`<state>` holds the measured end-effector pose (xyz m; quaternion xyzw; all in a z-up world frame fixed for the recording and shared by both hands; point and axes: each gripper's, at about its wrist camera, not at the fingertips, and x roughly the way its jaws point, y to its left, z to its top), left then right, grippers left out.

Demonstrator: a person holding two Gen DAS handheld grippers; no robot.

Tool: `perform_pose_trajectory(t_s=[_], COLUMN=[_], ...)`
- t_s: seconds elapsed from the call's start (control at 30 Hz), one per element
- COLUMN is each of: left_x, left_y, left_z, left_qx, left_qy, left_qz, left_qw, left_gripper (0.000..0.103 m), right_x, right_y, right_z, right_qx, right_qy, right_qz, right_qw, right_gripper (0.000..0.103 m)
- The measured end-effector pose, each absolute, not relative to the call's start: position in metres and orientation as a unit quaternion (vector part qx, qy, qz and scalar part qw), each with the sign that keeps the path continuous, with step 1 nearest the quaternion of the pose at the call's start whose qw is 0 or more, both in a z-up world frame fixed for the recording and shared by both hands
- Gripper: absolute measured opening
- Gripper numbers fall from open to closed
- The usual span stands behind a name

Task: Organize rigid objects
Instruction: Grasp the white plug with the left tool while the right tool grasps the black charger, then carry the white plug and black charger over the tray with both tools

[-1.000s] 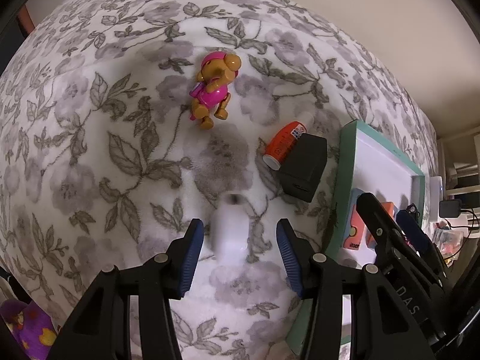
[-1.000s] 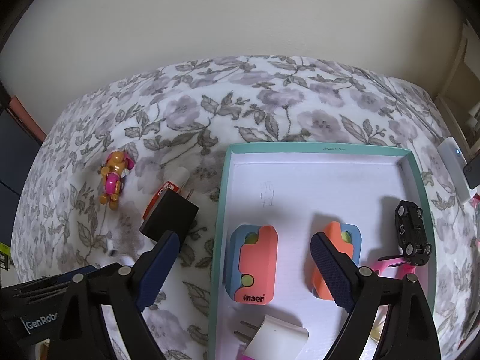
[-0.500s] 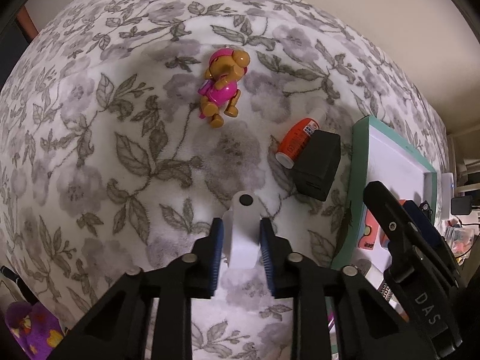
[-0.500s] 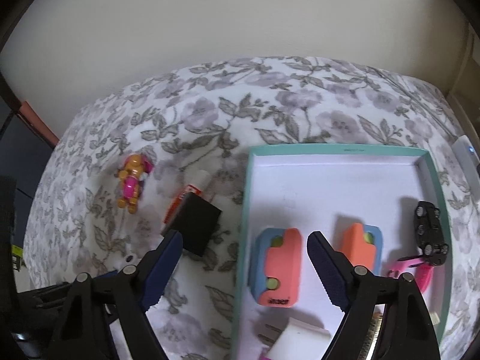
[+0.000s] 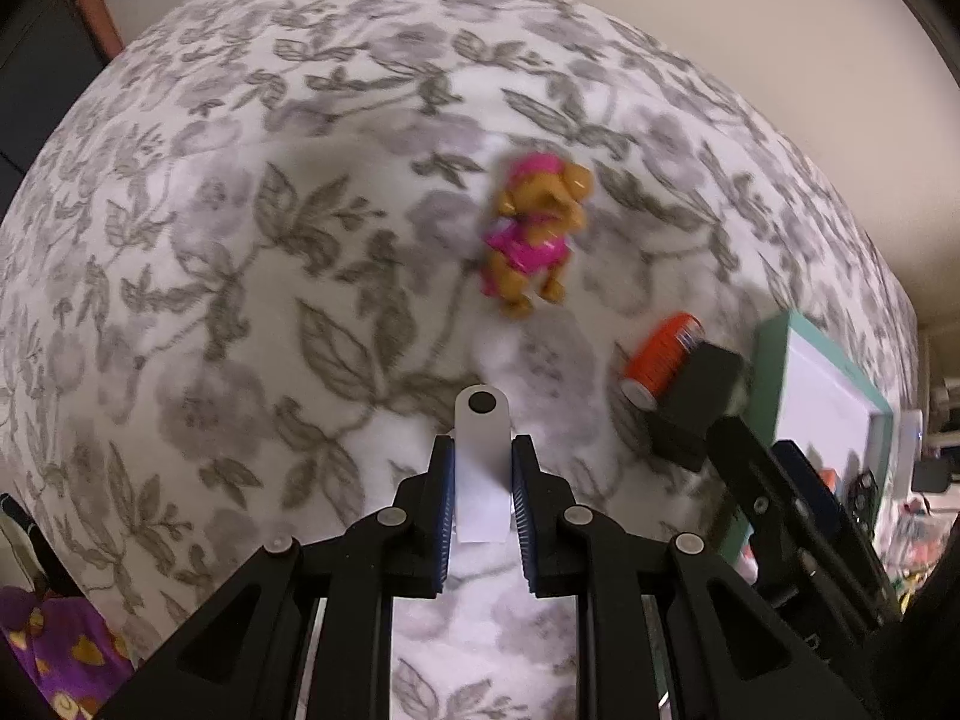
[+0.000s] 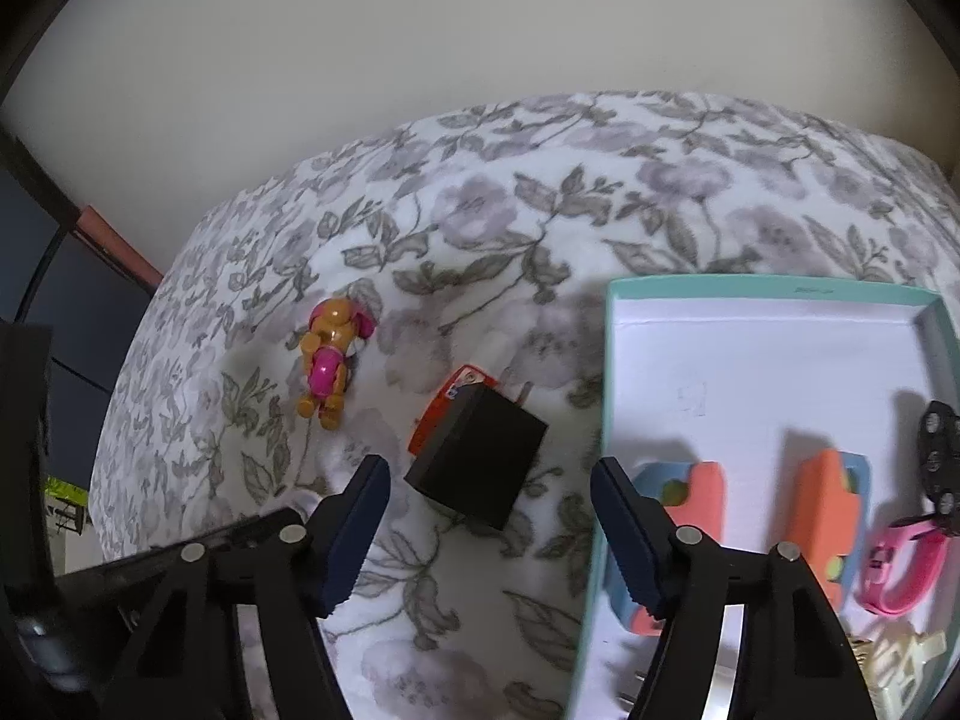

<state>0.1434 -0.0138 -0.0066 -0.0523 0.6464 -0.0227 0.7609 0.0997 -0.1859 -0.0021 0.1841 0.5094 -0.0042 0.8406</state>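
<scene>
- Left wrist view: the left gripper point(image 5: 480, 480) is clamping the white adapter point(image 5: 480, 468) above the floral blanket point(image 5: 240, 300), open cloth lying to its left.
- The right gripper point(image 6: 489, 516), jaws just narrowing yet gripping nothing, is hovering before the black charger point(image 6: 480, 456), beside the teal tray point(image 6: 606, 372) rim.

Black tongs point(image 5: 480, 492), ribbed blue pads point(image 5: 443, 504), silver screws

Grey floral fleece blanket point(image 6: 600, 210) spread across the whole work surface. Plain cream wall point(image 6: 480, 30) behind; purple patterned fabric point(image 5: 54, 654) at lower left.
</scene>
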Motion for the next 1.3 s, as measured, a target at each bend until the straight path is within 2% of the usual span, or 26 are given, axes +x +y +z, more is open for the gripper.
perform_pose_trajectory(t_s=[0.57,0.6,0.87,1.07,1.3], left_x=[0.16,0.16,0.161,0.161,0.164], left_y=[0.003,0.004,0.004,0.004,0.003], left_z=[-0.011,-0.011,-0.013,-0.013,-0.015], left_qx=[-0.079,-0.08,-0.08,-0.08,-0.073], left_qy=[0.642,0.642,0.641,0.642,0.64], left_qz=[-0.011,-0.011,-0.014,-0.014,-0.01], left_qw=[0.763,0.763,0.763,0.763,0.764], left_gripper=[0.019,0.019,0.019,0.019,0.019], right_x=[0.117,0.117,0.119,0.117,0.114], right_y=[-0.173,-0.172,-0.171,-0.181,-0.186], right_z=[-0.026,-0.028,-0.03,-0.029,-0.028], right_qx=[0.206,0.208,0.216,0.241,0.259], right_qy=[0.539,0.538,0.527,0.517,0.512], right_qz=[-0.011,-0.01,-0.016,-0.024,-0.024], right_qw=[0.816,0.817,0.822,0.821,0.819], right_gripper=[0.068,0.065,0.066,0.051,0.049])
